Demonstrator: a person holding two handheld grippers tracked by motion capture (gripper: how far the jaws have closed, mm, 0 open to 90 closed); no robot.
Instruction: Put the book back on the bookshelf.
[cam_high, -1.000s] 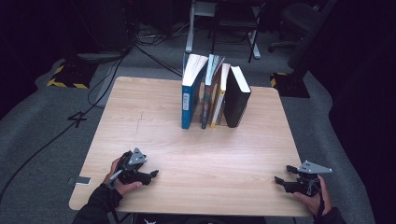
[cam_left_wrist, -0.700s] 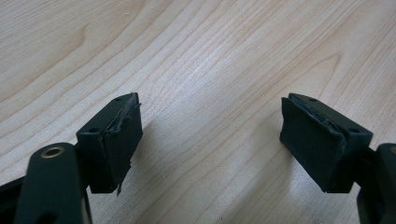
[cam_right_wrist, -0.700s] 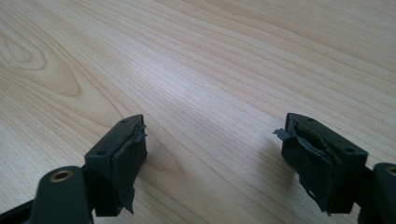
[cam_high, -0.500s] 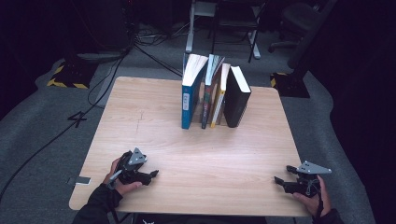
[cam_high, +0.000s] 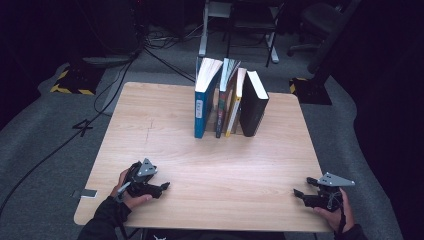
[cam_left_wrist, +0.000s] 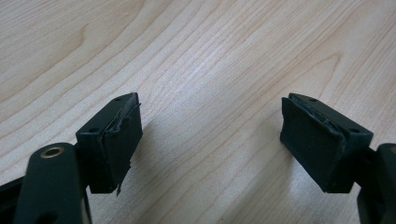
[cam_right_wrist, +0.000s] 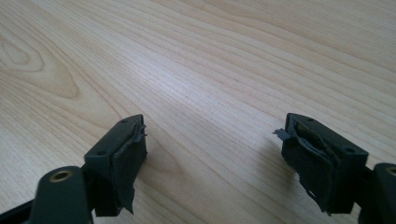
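Several books stand upright in a row at the far middle of the wooden table (cam_high: 165, 130): a blue book (cam_high: 202, 107), a dark thin one (cam_high: 222, 105), a yellow-edged one (cam_high: 234, 107) and a black book (cam_high: 252, 107). My left gripper (cam_high: 164, 186) rests at the near left of the table, open, held by a hand. In the left gripper view the left gripper (cam_left_wrist: 210, 135) has only bare wood between its pads (cam_left_wrist: 119, 140). My right gripper (cam_high: 302, 187) rests at the near right edge, open. The right gripper (cam_right_wrist: 212, 149) likewise has nothing between its jaws.
Beyond the table lie cables on grey carpet, a chair base (cam_high: 250, 30) and dark stands with yellow-black markings (cam_high: 72, 80). A small grey tag (cam_high: 89, 193) hangs at the table's near left corner. Bare wood lies between the grippers and the books.
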